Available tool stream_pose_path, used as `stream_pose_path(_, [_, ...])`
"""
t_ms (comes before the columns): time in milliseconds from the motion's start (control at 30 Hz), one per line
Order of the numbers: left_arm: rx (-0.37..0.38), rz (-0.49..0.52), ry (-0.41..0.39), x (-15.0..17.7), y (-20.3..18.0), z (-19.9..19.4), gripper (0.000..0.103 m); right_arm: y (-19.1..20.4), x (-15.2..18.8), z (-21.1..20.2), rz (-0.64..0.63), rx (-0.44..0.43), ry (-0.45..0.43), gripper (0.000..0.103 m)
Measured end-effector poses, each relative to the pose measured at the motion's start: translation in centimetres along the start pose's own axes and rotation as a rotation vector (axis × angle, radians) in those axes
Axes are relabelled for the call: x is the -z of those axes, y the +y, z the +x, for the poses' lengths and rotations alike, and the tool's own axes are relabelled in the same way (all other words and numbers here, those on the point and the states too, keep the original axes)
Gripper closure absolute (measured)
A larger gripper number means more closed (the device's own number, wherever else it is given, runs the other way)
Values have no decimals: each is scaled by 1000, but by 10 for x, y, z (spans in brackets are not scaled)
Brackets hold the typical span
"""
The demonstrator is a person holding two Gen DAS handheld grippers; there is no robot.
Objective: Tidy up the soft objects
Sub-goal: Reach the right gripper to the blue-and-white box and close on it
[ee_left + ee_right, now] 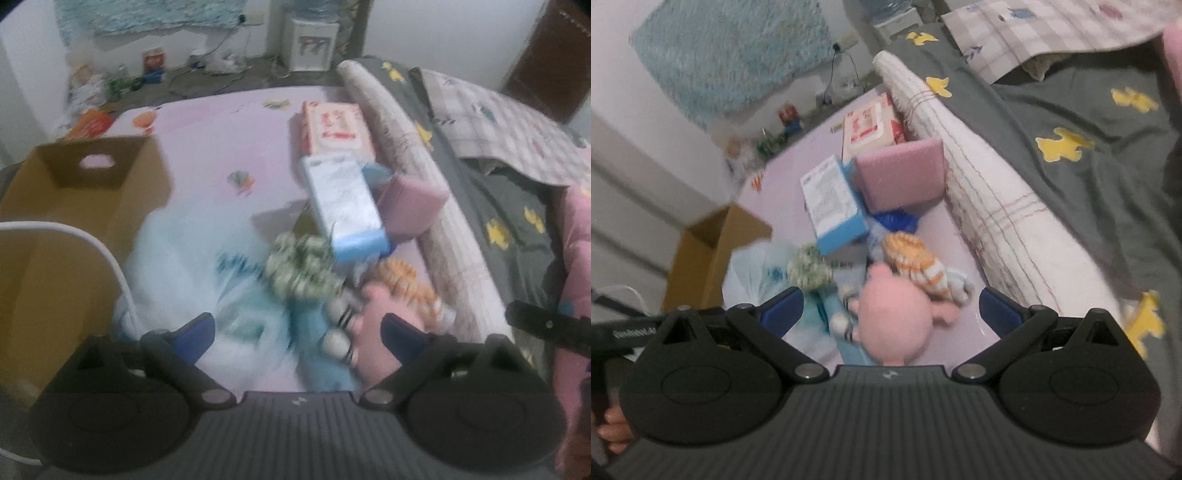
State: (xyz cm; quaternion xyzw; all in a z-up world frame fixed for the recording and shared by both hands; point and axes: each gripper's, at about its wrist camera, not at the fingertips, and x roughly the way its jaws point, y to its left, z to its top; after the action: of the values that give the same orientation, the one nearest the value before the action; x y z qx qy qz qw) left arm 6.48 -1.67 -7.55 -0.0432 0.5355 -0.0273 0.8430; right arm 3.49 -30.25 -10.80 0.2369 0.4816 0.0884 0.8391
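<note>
A pile of soft things lies on the pink table: a pink plush toy with an orange striped knit piece, a green-white fluffy piece, a pink sponge block, a blue-white pack, a red-white tissue pack and a clear plastic bag. My left gripper is open and empty, just above the near end of the pile. My right gripper is open, its jaws either side of the pink plush, not closed on it. Both views are blurred.
An open cardboard box stands at the table's left. A rolled white blanket and a grey bed cover border the table on the right. Clutter lies on the floor beyond the far edge.
</note>
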Motion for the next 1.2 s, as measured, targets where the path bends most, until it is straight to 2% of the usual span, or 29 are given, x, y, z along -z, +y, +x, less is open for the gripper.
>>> stream_pose_path(133, [34, -4, -35, -36, -2, 32, 18, -22, -27, 40, 68, -104, -38, 1])
stream_pose_path(233, [86, -9, -51, -60, -2, 56, 27, -25, -51, 77, 89, -192, -60, 2])
stream_pose_path(333, [122, -2, -51, -78, -4, 80, 31, -23, -75, 116, 111, -267, -59, 8])
stream_pose_path(400, [160, 3, -34, -87, -6, 96, 31, -22, -88, 140, 130, -298, -39, 17])
stream_pose_path(500, [181, 17, 6, -93, -12, 118, 31, -22, -101, 171, 162, -312, 18, 32])
stream_pose_path(633, [212, -11, 51, -94, -13, 137, 31, -22, -108, 201, 191, -324, 91, 38])
stream_pose_path(767, [211, -14, 69, -94, -17, 149, 33, -22, -111, 223, 218, -343, 130, 40])
stream_pose_path(900, [215, -8, 86, -90, -19, 152, 36, -21, -106, 244, 252, -350, 179, 46])
stream_pose_path(1033, [215, 22, 85, -88, -25, 149, 38, -16, -104, 253, 262, -382, 201, 57])
stream_pose_path(1200, [254, 22, 75, -87, -30, 136, 43, -17, -105, 246, 271, -396, 196, 70])
